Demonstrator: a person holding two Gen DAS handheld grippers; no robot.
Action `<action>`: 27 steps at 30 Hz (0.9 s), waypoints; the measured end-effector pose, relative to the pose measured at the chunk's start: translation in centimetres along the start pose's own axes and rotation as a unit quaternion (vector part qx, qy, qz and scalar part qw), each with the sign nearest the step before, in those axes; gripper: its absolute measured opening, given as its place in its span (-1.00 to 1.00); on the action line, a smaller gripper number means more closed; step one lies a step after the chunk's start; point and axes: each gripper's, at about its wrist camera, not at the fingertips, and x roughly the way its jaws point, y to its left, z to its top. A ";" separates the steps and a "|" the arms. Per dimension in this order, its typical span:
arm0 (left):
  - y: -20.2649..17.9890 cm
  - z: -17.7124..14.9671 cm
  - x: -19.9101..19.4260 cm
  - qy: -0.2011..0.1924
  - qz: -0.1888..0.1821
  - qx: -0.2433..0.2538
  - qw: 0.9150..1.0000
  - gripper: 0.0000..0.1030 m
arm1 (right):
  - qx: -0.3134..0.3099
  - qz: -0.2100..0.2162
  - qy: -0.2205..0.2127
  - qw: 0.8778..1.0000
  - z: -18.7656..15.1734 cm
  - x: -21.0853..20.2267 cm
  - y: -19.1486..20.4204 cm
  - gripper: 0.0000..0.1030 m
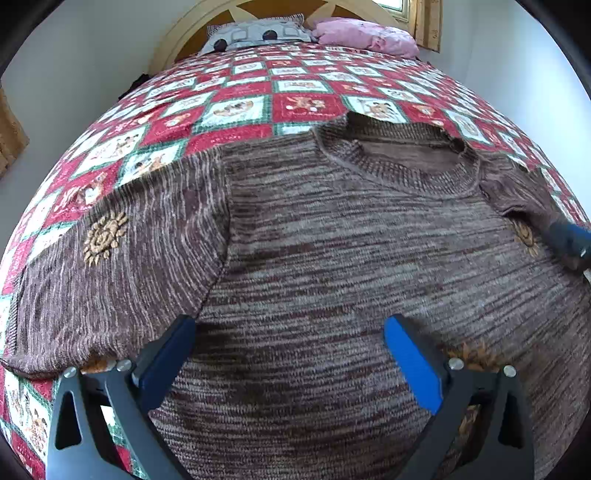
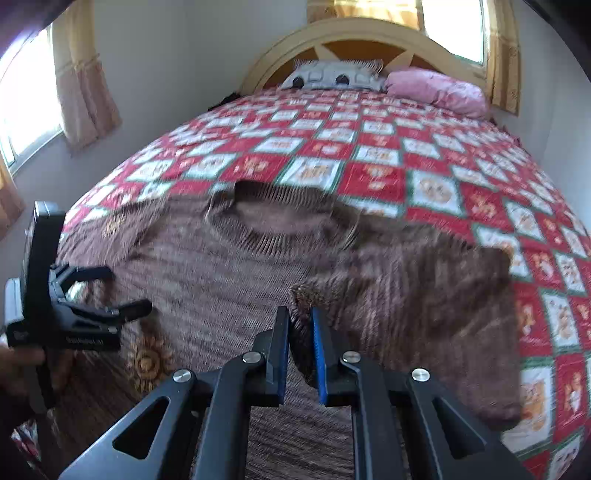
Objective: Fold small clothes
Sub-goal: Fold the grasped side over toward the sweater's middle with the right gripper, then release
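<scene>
A brown knit sweater (image 1: 332,236) lay flat on the quilted bed (image 2: 406,155), its right sleeve (image 2: 424,302) clenched in the right gripper (image 2: 300,325) jaws and stretching rightward, while the left gripper (image 1: 290,332) jaws hung released above the chest.

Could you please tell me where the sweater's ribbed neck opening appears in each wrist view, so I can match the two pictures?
Left wrist view: the neck opening sits upper right of centre, at the sweater's far edge.
Right wrist view: the neck opening sits just left of centre, above the right gripper, whose jaws pinch a sleeve.
Shared landmark: the pink pillow at the headboard, upper right in both.
</scene>
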 end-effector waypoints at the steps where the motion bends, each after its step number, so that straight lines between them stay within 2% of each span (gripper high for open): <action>1: 0.0 -0.2 -0.1 0.001 -0.004 0.001 1.000 1.00 | 0.001 0.003 0.008 1.000 -0.3 0.1 -0.1 -0.77; 3: 0.1 -0.1 -0.2 0.011 -0.015 0.002 1.000 1.00 | 0.012 0.023 0.032 0.999 -1.2 0.7 -0.5 -0.70; 6: 0.1 -0.1 -0.9 0.026 -0.030 0.003 0.999 0.99 | 0.021 0.043 0.037 0.998 -2.3 -0.5 -1.1 -0.03; 7: 0.0 0.0 -1.7 0.019 -0.037 -0.001 0.999 0.98 | 0.027 0.052 0.024 0.998 -2.9 -1.6 -1.5 0.04; 9: -0.3 0.3 -3.1 0.000 -0.044 -0.009 0.999 0.98 | 0.041 0.055 0.004 0.998 -3.9 -3.5 -2.4 0.05; 10: -0.8 0.6 -4.3 -0.016 -0.061 -0.009 0.998 0.98 | 0.046 0.046 -0.006 0.998 -4.3 -4.4 -2.9 0.05; 14: -4.4 1.6 -6.8 -0.049 -0.101 0.012 0.994 0.91 | 0.049 -0.032 -0.047 0.997 -6.2 -7.2 -4.5 0.05; 16: -6.8 2.1 -6.8 -0.043 -0.118 0.034 0.992 0.79 | 0.053 -0.055 -0.066 0.995 -7.0 -8.0 -5.2 0.05; 19: -10.8 2.7 -6.1 -0.038 -0.140 0.065 0.987 0.56 | 0.066 -0.066 -0.086 0.992 -7.8 -9.2 -6.1 0.05; 21: -12.2 3.3 -4.9 -0.028 -0.147 0.061 0.987 0.48 | 0.074 -0.073 -0.105 0.989 -8.5 -9.7 -6.4 0.07; 22: -12.9 3.6 -4.1 -0.018 -0.157 0.057 0.986 0.36 | 0.076 -0.075 -0.109 0.988 -8.7 -9.7 -6.4 0.15; 24: -13.8 4.1 -2.6 -0.004 -0.149 0.051 0.988 0.22 | 0.080 -0.077 -0.116 0.987 -9.3 -9.6 -6.6 0.26; 27: -14.2 4.3 -0.9 0.017 -0.170 0.019 0.985 0.01 | 0.081 -0.086 -0.117 0.986 -9.8 -9.3 -7.0 0.26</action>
